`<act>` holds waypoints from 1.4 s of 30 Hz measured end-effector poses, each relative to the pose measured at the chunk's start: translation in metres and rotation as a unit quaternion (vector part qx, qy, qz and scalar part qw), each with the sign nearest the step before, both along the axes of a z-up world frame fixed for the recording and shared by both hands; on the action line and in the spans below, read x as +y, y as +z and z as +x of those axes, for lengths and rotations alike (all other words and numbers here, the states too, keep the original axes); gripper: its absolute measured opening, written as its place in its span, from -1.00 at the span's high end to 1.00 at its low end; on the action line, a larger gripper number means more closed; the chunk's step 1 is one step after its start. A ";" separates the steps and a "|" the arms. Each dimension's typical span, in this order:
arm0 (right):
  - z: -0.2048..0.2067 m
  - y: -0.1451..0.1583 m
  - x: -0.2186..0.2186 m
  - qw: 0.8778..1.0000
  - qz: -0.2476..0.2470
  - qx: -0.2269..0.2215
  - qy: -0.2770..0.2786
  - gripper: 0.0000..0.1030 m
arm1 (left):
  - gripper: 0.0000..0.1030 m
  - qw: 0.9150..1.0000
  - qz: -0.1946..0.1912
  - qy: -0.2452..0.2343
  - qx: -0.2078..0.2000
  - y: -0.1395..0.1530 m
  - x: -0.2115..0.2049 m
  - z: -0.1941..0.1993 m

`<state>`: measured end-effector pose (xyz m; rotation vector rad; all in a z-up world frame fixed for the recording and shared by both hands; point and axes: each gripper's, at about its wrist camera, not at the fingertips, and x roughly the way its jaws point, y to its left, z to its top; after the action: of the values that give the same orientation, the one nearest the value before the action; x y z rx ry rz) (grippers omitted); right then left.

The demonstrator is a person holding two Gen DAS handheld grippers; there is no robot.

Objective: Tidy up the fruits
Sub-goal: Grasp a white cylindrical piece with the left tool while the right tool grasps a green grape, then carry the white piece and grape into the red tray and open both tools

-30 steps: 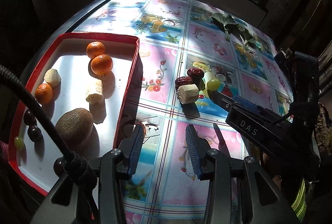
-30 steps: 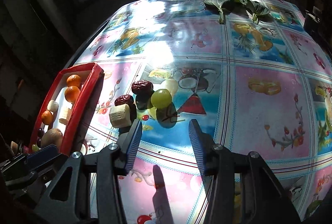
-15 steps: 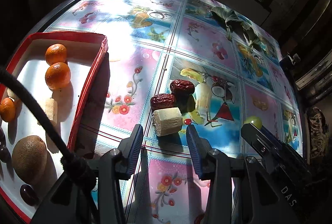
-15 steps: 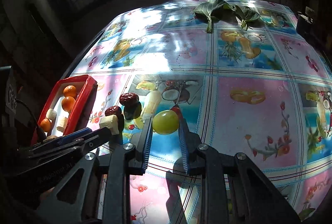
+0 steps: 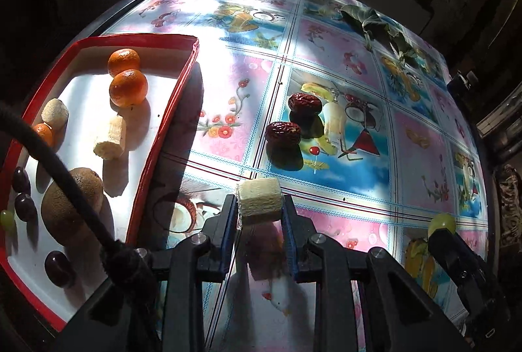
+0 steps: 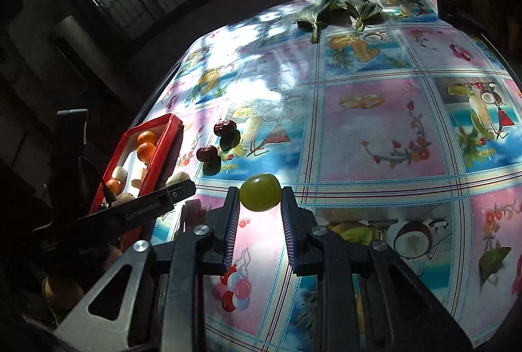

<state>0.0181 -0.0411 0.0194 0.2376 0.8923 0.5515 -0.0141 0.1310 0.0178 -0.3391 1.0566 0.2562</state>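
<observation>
Pinched between the left gripper (image 5: pixel 260 205) fingertips, jaws just closed: a pale, fibrous banana chunk (image 5: pixel 259 201), right of the red tray (image 5: pixel 163 120). Clamped in the right gripper (image 6: pixel 260 193): a smooth round green grape (image 6: pixel 260 192). Two wrinkled red dates (image 5: pixel 282 132) (glossy) beyond. In tray: oranges (image 5: pixel 128 88), kiwi (image 5: pixel 58 208), banana pieces (image 5: pixel 110 139), dark grapes (image 5: pixel 58 267).

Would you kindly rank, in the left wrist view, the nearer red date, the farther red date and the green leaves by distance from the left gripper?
1. Nearer red date: just beyond the left gripper, slightly right, on the tablecloth.
2. Farther red date: directly behind the first.
3. Green leaves: far right, near the table's far edge.
</observation>
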 end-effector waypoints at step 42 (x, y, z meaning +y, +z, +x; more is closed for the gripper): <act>-0.100 -0.006 0.147 0.982 -0.017 0.004 0.189 0.47 | 0.50 0.990 0.013 0.135 -0.031 0.016 0.142 -0.166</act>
<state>-0.0823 0.1059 0.0134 0.0376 0.9604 0.8861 -0.1805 0.2727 0.0334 -0.4650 0.9443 0.4978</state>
